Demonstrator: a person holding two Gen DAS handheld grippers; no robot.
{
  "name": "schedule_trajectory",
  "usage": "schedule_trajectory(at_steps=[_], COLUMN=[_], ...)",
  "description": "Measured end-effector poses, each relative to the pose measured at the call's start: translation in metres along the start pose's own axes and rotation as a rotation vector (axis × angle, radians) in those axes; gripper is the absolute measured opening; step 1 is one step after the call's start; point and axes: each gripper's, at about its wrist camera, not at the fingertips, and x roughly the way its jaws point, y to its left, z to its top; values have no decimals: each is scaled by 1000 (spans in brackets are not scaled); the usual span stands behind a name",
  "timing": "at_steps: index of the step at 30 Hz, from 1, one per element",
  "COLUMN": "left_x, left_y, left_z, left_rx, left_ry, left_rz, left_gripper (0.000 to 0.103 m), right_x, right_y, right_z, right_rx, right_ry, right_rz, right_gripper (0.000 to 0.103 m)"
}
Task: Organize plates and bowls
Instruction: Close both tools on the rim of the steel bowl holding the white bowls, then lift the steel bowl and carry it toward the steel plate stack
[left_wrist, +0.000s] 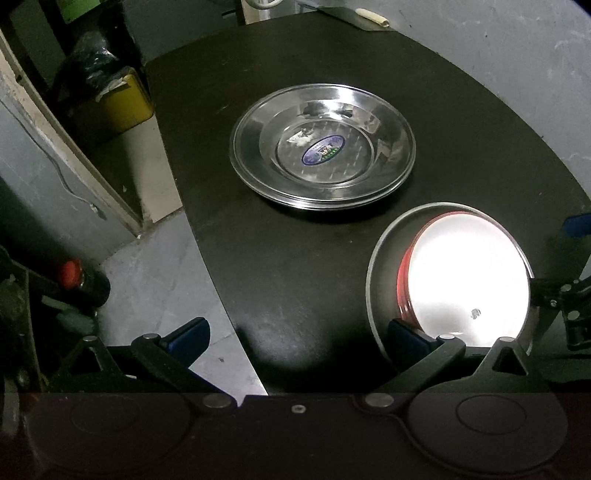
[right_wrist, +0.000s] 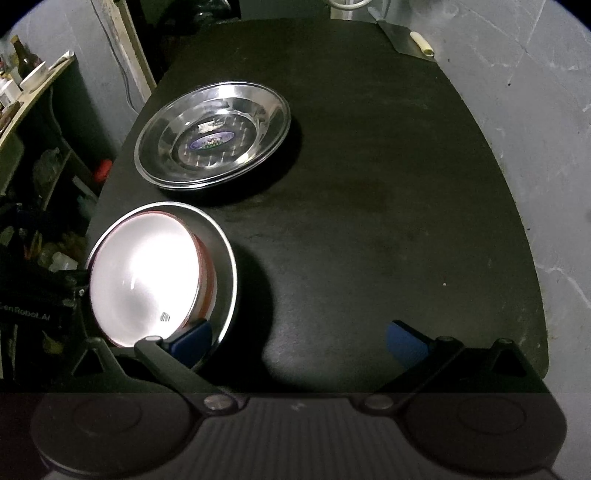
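Both grippers were wide open and gripped nothing. The left gripper (left_wrist: 299, 334) hung low at the near edge of the surface (left_wrist: 303, 280), one blue pad just over the near rim of the grey bowl (left_wrist: 378, 258), the other out over the floor. The right gripper (right_wrist: 299, 338) sat the same way from the far side, one pad at that bowl's rim, its partner over bare surface.

Nested inside the grey bowl were red-rimmed bowls (left_wrist: 469, 280), white inside and glaring under the light; how many, I could not tell. Beyond the grey bowl, farther from both grippers, sat the steel plates (left_wrist: 323, 147), stacked, a blue oval sticker in the top one.

By my read, plates and bowls were already sorted into two piles. If the nest needed squaring, one pad should go inside the rim and one outside, closing gently, since the inner bowls sat off-centre toward the left gripper's side.

The surface was dark and otherwise bare. Behind the steel plates a knife (right_wrist: 404, 37) lay on grey floor; left of them stood a yellow tin (left_wrist: 127, 99) and cluttered shelves.
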Motion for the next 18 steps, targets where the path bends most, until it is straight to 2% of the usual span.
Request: schedule_trajectory(at_steps=[8, 13, 18], left_x=[2, -1, 0], left_y=[-3, -1, 2], left_z=[2, 1, 2], left_rx=[20, 20, 1], left_ry=[5, 2, 7], left_rz=[9, -12, -45], left_gripper=[101, 95, 89], right_x=[1, -3, -5], right_y=[1, 3, 3], right_z=[-2, -3, -5], right_rx=[9, -7, -3], right_ry=[-4, -16, -20], right_rz=[-5, 21, 40], right_gripper=[102, 87, 82])
